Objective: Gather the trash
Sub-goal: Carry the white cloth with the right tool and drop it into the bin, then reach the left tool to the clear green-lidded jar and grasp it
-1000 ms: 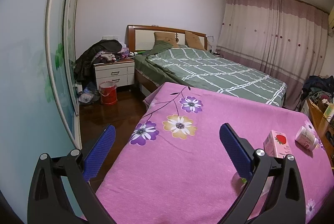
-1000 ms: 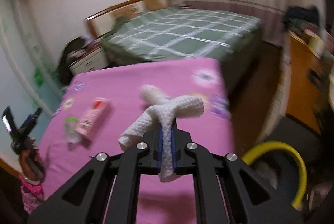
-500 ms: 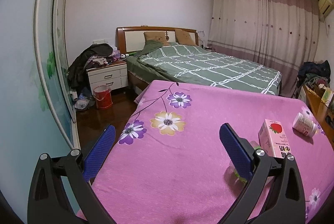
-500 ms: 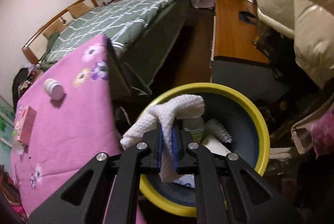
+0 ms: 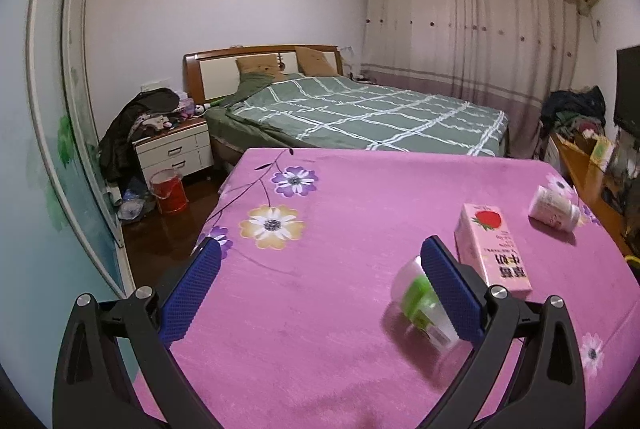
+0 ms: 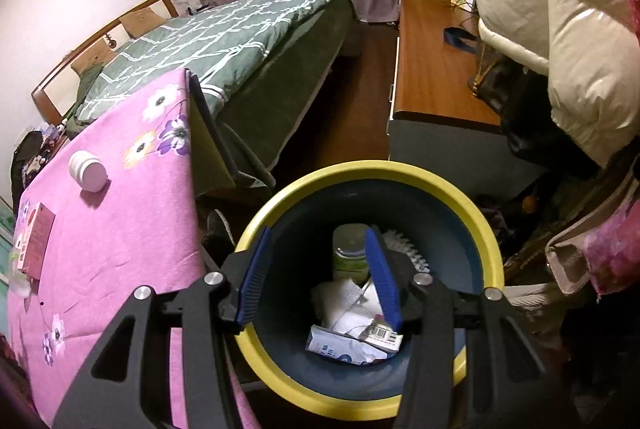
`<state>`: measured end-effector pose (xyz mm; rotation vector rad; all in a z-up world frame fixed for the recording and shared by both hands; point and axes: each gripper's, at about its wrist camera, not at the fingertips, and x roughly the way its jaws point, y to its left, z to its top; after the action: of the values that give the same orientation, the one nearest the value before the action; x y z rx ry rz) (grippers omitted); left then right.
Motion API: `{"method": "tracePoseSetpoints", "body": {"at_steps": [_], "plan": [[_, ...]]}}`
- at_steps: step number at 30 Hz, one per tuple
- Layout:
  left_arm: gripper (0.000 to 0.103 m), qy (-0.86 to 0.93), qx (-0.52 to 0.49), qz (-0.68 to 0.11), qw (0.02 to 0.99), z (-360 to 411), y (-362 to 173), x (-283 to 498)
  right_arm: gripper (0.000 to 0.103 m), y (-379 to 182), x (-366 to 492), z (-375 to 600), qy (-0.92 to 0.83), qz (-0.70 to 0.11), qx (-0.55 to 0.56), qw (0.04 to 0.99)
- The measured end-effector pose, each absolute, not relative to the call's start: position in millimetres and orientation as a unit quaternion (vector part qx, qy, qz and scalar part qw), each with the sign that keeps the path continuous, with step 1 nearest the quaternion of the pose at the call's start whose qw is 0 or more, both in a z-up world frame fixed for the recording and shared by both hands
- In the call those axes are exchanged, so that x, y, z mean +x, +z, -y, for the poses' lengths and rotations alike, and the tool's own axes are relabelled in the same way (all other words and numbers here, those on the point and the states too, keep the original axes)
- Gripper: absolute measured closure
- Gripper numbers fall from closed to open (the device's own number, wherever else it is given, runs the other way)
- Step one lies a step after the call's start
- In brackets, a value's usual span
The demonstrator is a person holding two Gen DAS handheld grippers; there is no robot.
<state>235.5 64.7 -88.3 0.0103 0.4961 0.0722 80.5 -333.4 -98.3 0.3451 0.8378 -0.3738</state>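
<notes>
My right gripper (image 6: pixel 316 279) hangs over a yellow-rimmed dark bin (image 6: pixel 280 385), its jaws opening with nothing between them. The white crumpled tissue (image 6: pixel 346 303) lies inside the bin among a green-labelled jar (image 6: pixel 352 253) and paper packets. On the pink flowered cover (image 5: pixel 340 229), a pink strawberry milk carton (image 5: pixel 494 249), a white pill bottle (image 5: pixel 554 209) and a clear cup with a green band (image 5: pixel 420 293) lie on their sides. My left gripper (image 5: pixel 320 293) is open above the cover, the cup right beside its right finger.
A green checked bed (image 5: pixel 360 117) stands beyond the pink cover. A wooden desk (image 6: pixel 432 69) and a cream puffy jacket (image 6: pixel 560 9) are right of the bin. A nightstand (image 5: pixel 176 149) with clothes and a red bucket (image 5: pixel 168 189) are at the far left.
My right gripper swung from over the pink cover to above the bin, then opened, and the tissue dropped in. My left gripper shifted toward the cup and carton.
</notes>
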Motion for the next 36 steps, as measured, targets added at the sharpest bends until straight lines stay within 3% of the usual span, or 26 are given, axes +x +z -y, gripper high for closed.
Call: {"method": "tracePoseSetpoints", "body": {"at_steps": [13,29,30,33,36], "plan": [[0.005,-0.18,0.07,-0.35,0.917,-28,-104,268,0.056,-104,88,326,-0.154,-0.41,0.167,0.883],[0.005,-0.29,0.112,-0.402,0.861,-3,-133,308,0.051,-110,91,320,-0.132,-0.418,0.17,0.883],[0.005,-0.292,0.114,-0.401,0.861,-1,-134,307,0.051,-111,91,319,-0.13,-0.418,0.17,0.883],[0.02,-0.279,0.132,-0.397,0.864,3,-135,301,0.051,-111,92,319,-0.127,-0.419,0.17,0.883],[0.02,-0.276,0.131,-0.398,0.865,4,-134,296,0.051,-112,91,319,-0.124,-0.419,0.171,0.883]]}}
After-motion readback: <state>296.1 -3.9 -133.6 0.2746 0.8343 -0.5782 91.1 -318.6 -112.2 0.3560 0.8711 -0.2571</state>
